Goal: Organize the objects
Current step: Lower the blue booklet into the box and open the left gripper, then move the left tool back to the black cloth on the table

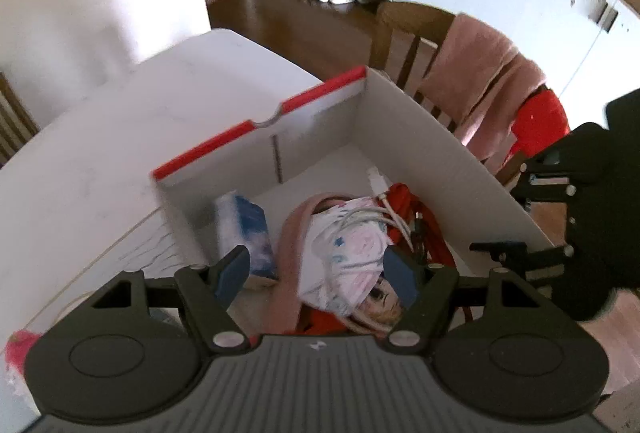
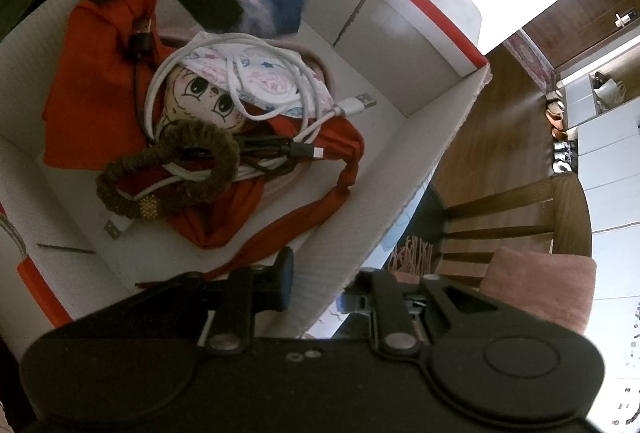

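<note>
Claw pads of the left claw (image 1: 318, 271) stand wide apart over the open box, with nothing pressed between them; they hang above the pile rather than on it. The right claw (image 2: 320, 287) is nearly closed and straddles the box's near cardboard wall (image 2: 404, 201), one blue pad inside and the other finger outside, so it appears to be pinching that wall to steady it.

Inside the white box with the red rim (image 1: 304, 101), which sits on the white tabletop (image 1: 120, 137), lies a loose heap: a doll (image 2: 200, 93) with a painted face and floral cloth over its head, a coiled white cable (image 2: 280, 69) draped around it, a black cable (image 2: 264, 145) beside that, a brown braided ring (image 2: 168, 169) with a gold bead, and red cloth (image 2: 88, 73) beneath. A blue-and-white packet (image 1: 244, 229) leans in the corner near the left wall.

Everything here looks light and soft. The cables will likely slip and trail if lifted by one strand, so gathering several loops together seems safer. The doll's cloth would bunch; its firmer head looks the better hold. The braided ring offers an easy pinch anywhere along its band.
</note>
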Motion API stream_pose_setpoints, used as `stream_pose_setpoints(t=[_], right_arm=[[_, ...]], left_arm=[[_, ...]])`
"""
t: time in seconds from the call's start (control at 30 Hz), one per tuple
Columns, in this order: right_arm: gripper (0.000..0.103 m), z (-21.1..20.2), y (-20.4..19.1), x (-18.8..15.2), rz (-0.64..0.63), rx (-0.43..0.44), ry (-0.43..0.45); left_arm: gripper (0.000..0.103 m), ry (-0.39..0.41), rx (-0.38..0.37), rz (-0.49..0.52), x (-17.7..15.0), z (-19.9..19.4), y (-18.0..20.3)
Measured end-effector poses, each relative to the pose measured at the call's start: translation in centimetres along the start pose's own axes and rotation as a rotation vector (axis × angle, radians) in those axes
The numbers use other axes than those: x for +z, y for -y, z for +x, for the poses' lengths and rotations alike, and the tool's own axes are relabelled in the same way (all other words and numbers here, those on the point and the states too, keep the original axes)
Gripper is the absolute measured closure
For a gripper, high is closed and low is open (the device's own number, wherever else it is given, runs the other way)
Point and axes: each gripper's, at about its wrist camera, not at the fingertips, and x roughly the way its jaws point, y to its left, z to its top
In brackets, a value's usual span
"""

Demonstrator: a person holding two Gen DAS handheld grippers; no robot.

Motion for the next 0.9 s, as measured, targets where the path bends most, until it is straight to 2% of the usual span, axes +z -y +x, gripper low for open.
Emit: stream_pose_setpoints(t=[0.2, 0.3, 0.5, 0.57, 0.7, 0.9], right_arm=[[0.084, 0.1, 0.1, 0.0, 0.004, 0.000, -0.004], [0.084, 0.1, 0.1, 0.1, 0.008, -0.001, -0.005], [0.084, 0.1, 0.0, 0.3, 0.011, -0.004, -0.010], [0.084, 0.1, 0.1, 0.3, 0.014, -0.003, -0.012], [0.084, 0.1, 0.0, 0.4, 0.015, -0.006, -0.016], [0.083, 0.2, -0.2, 0.6, 0.016, -0.013, -0.022]], left_arm=[[0.030, 0.044, 0.056, -0.048, -2.4, -4.6, -2.7], [0.030, 0.056, 0.113, -0.086, -4.1, -7.0, -5.0], [0.029, 0.035, 0.212, -0.189, -8.6, -10.2, -10.2], [0.024, 0.022, 0.247, -0.212, -10.2, -10.8, -11.4], [0.023, -0.014, 0.302, -0.253, -13.0, -10.8, -13.0], [0.022, -0.092, 0.341, -0.337, -17.1, -8.6, -14.9]])
